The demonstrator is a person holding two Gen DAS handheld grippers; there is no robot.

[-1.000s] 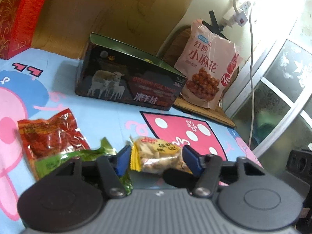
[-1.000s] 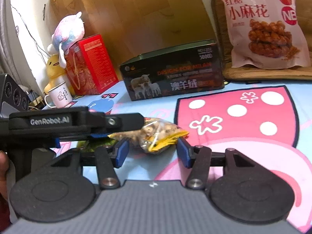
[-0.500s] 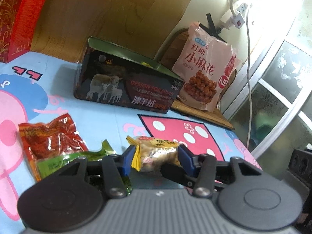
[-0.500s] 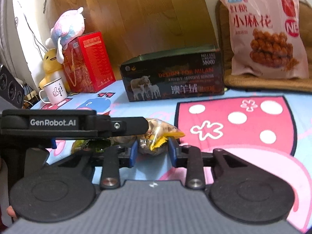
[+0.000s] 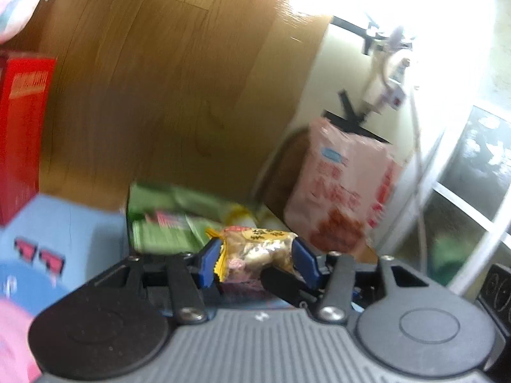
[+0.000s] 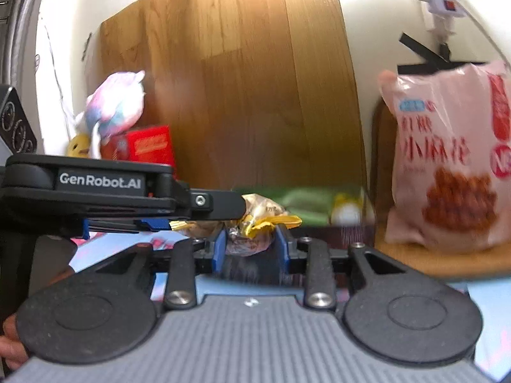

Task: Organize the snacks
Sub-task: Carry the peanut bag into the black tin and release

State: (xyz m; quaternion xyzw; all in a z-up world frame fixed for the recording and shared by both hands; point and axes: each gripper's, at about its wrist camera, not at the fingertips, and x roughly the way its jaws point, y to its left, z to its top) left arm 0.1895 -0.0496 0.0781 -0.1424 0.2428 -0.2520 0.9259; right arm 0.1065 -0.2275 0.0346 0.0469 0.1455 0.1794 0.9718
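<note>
Both grippers are on one snack here. Nearest the left wrist camera, the left gripper [image 5: 255, 263] has its blue pads pressed against the sides of the yellow-edged snack packet [image 5: 257, 249], gripping it. In the right wrist view the right gripper [image 6: 250, 249] pinches the same snack packet [image 6: 255, 223] at its crinkled yellow end, fingers narrow, with the left gripper's black body reaching in from nine o'clock. The packet sits lifted, in front of the open box [image 5: 166, 223], whose green wrappers show blurred inside, at about eleven o'clock from the packet in the left view. Further out at two o'clock leans the big pink bag [image 6: 447, 172] on a wooden mat. Over at ten o'clock stand the red box [image 6: 150, 146] and plush toy [image 6: 115, 108]. Behind everything rises the wooden board [image 6: 249, 89].
</note>
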